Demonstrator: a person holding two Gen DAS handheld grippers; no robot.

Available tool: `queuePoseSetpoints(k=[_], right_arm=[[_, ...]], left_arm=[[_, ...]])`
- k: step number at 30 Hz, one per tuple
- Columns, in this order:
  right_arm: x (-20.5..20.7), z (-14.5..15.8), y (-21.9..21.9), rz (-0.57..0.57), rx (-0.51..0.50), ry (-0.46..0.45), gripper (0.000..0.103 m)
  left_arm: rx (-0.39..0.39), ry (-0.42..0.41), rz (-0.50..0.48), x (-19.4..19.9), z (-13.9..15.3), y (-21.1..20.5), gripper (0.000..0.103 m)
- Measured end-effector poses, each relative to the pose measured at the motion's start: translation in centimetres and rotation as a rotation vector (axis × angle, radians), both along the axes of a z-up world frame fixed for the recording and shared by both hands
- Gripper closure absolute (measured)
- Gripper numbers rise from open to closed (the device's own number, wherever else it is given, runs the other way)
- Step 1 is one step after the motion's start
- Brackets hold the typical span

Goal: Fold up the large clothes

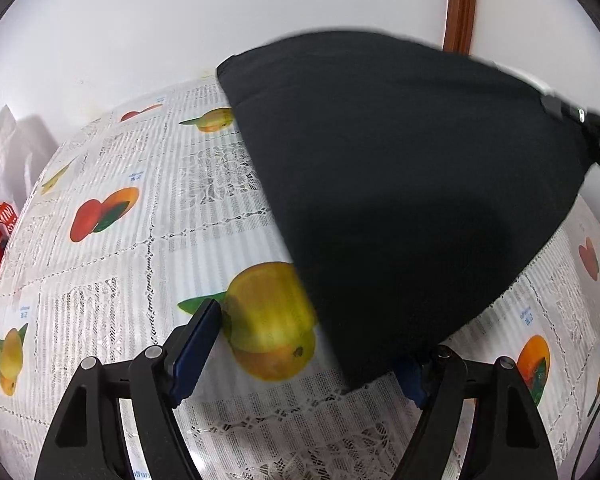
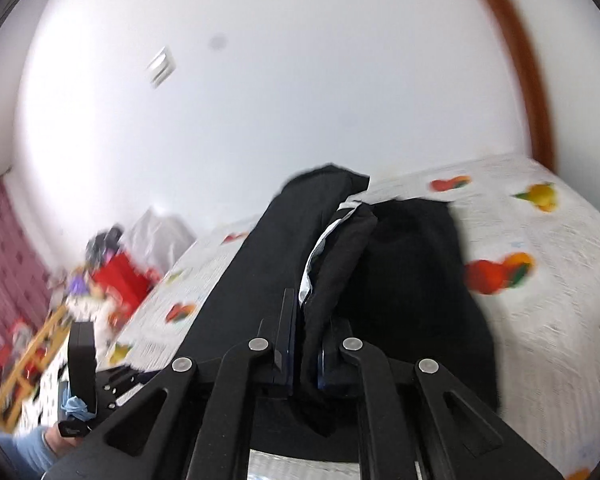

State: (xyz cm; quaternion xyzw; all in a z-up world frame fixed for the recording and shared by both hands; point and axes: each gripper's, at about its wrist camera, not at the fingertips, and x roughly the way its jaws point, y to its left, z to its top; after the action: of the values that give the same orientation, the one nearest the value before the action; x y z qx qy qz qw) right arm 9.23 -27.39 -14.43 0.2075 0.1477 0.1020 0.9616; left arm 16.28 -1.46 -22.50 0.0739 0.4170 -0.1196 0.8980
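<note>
While we look along both grippers, a black garment point(image 1: 400, 184) lies partly on a table covered by a white lace-patterned tablecloth point(image 1: 112, 280) printed with fruit, and partly lifted off it. Our right gripper point(image 2: 306, 328) is clenched on a bunched fold of this dark cloth, with a thin white strip, perhaps a label or lining, showing at the pinched edge. Our left gripper point(image 1: 308, 344) stands wide apart just above the table, grasping nothing; the lower corner of the cloth drapes over its right finger, while its left finger point(image 1: 194, 344) sits on bare tablecloth over a printed yellow fruit. We judge the garment soft, limp and fairly light: it sags from the held point and will crumple rather than keep a shape. We think the best hold for the free gripper is that hanging corner or hem nearest it, pinching through both layers so the cloth can be stretched flat between the two grips.
</note>
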Motion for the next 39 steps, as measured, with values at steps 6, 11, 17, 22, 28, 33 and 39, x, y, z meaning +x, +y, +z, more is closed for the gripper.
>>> queuePoseSetpoints(k=[6, 11, 17, 22, 28, 33, 39], right_arm=[[1.5, -4.1, -1.6, -0.078, 0.014, 0.204, 0.086], [2.9, -4.5, -1.5, -0.042, 0.014, 0.222, 0.061], [5.4, -3.6, 0.3, -0.07, -0.075, 0.293, 0.089], [1.9, -0.5, -0.3, -0.015, -0.083, 0.056, 0.097], [-0.2, -2.8, -3.7, -0.165, -0.017, 0.086, 0.097], [-0.3, -4.2, -4.2, -0.216, -0.071, 0.215, 0.083], [-3.6, -3.7, -3.9, -0.264, -0.208, 0.265, 0.08]], left_arm=[[-0.005, 0.002, -0.003, 0.1, 0.1, 0.0, 0.026], [-0.046, 0.018, -0.036, -0.1, 0.2, -1.1, 0.029], [0.006, 0.009, -0.019, 0.3, 0.4, -3.2, 0.025], [0.029, -0.002, 0.002, 0.6, 0.4, -3.6, 0.024], [0.026, -0.005, 0.009, 0.7, 0.3, -3.5, 0.024], [0.013, 0.006, 0.011, 0.4, 0.4, -3.1, 0.025], [-0.038, 0.028, -0.015, -0.6, 0.6, -1.7, 0.029]])
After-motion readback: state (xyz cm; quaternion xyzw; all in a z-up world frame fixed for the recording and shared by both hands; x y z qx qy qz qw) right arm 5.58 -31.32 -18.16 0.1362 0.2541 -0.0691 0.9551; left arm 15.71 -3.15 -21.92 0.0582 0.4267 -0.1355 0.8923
